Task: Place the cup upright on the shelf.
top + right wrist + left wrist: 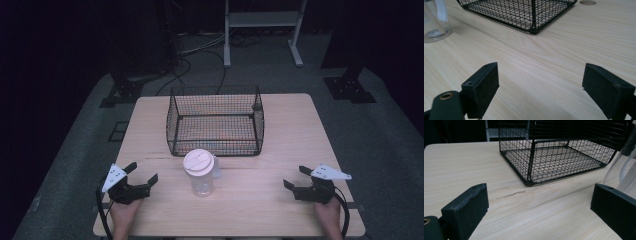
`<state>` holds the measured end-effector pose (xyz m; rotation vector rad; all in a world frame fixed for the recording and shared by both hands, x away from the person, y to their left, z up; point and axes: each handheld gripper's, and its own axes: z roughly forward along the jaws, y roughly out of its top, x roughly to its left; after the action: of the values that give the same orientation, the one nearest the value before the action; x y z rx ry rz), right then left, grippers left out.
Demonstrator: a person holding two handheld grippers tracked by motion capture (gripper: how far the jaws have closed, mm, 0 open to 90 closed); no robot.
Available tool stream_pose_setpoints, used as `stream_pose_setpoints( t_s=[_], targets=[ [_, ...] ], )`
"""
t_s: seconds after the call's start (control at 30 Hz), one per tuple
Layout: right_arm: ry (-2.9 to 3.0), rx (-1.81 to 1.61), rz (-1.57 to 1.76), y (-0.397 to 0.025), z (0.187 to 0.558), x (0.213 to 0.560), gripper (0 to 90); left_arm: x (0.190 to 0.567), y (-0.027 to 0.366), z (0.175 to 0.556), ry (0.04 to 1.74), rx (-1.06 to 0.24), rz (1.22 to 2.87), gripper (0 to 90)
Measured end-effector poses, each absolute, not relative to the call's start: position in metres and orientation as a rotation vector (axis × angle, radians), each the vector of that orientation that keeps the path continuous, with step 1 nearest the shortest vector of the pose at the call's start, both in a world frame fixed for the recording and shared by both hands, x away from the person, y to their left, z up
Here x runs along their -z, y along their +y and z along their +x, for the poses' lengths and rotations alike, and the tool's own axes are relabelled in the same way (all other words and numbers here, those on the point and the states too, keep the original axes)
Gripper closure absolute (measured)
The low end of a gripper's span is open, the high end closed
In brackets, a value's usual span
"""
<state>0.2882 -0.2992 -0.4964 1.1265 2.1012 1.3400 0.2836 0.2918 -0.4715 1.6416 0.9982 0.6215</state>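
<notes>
A pale wood surface [280,200] carries a clear lidded cup [199,173], upright at its near middle, in front of a wire basket [215,121]. From the left claw [142,175], jaws apart, it lies at three o'clock, nearer than from the right claw [296,177], also spread.

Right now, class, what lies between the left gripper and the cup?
Nothing but bare table: in the high view the left gripper, jaws open, sits apart from the cup.
</notes>
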Motion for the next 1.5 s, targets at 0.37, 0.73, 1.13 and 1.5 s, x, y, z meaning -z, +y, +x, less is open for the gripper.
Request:
stream_pose_setpoints(
  t_s=[0.37,0.73,1.13,1.5],
  targets=[
    [2.1,-1.349,1.128,-0.3,0.289,0.496,12.9,0.471,0.287,0.282,0.98,-0.621,1.646,0.6],
    [2.105,-1.341,1.117,-0.299,0.288,0.496,12.9,0.469,0.283,0.28,0.946,-0.612,1.645,0.6],
    [2.11,-1.333,1.116,-0.298,0.288,0.497,12.9,0.466,0.271,0.278,0.879,-0.589,1.666,0.6],
    [2.115,-1.321,1.115,-0.297,0.288,0.497,12.9,0.456,0.261,0.273,0.817,-0.587,1.696,0.5]
  ],
)
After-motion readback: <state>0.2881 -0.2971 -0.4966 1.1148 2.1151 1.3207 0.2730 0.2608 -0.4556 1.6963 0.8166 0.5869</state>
